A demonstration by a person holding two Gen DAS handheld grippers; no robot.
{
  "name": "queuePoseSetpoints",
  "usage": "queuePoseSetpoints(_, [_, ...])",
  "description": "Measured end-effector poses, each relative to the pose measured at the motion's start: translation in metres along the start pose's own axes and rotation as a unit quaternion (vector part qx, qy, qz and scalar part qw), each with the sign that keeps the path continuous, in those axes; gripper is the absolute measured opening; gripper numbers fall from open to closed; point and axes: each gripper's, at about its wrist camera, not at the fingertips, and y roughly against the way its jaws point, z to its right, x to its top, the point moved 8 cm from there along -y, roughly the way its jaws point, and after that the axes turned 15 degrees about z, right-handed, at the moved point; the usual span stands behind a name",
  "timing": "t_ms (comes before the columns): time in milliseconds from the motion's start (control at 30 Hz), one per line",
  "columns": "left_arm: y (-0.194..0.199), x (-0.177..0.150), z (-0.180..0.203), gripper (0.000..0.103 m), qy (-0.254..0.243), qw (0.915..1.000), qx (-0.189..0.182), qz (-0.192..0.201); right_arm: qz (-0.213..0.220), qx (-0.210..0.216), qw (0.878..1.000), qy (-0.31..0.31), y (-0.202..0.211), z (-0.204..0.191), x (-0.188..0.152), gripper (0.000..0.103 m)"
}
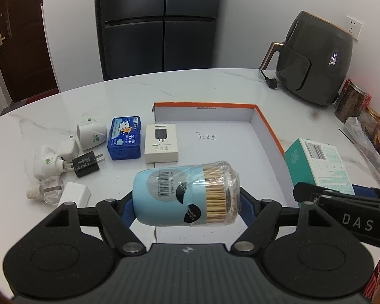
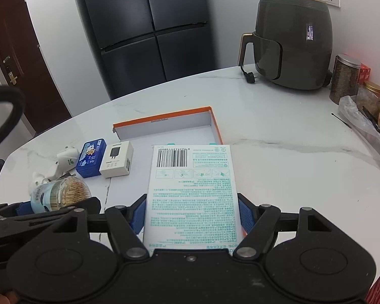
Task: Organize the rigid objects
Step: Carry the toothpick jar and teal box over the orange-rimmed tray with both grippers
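My left gripper (image 1: pixel 186 202) is shut on a light-blue toothpick jar (image 1: pixel 182 195) lying sideways between its blue pads, held over the near part of the white tray with orange rim (image 1: pixel 268 126). The jar (image 2: pixel 55 195) also shows at the left of the right wrist view. My right gripper (image 2: pixel 191 215) is shut on a white and teal box (image 2: pixel 192 190) printed with a barcode, held above the tray's right side (image 2: pixel 215 126). That box (image 1: pixel 316 162) appears at the right of the left wrist view.
Inside the tray's left part sit a blue tin (image 1: pixel 125 138) and a white charger box (image 1: pixel 161 141). White plugs (image 1: pixel 91 133), a black adapter (image 1: pixel 86 164) and a small clear bottle (image 1: pixel 46 190) lie left of it. An air fryer (image 1: pixel 314 58) and jars (image 2: pixel 344 78) stand at the back right.
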Motion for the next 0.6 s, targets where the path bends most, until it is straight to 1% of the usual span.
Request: queuePoseSetpoints(600, [-0.017, 0.001, 0.008, 0.078, 0.014, 0.9999, 0.006, -0.006, -0.006, 0.006, 1.0, 0.015, -0.024, 0.017, 0.01, 0.084])
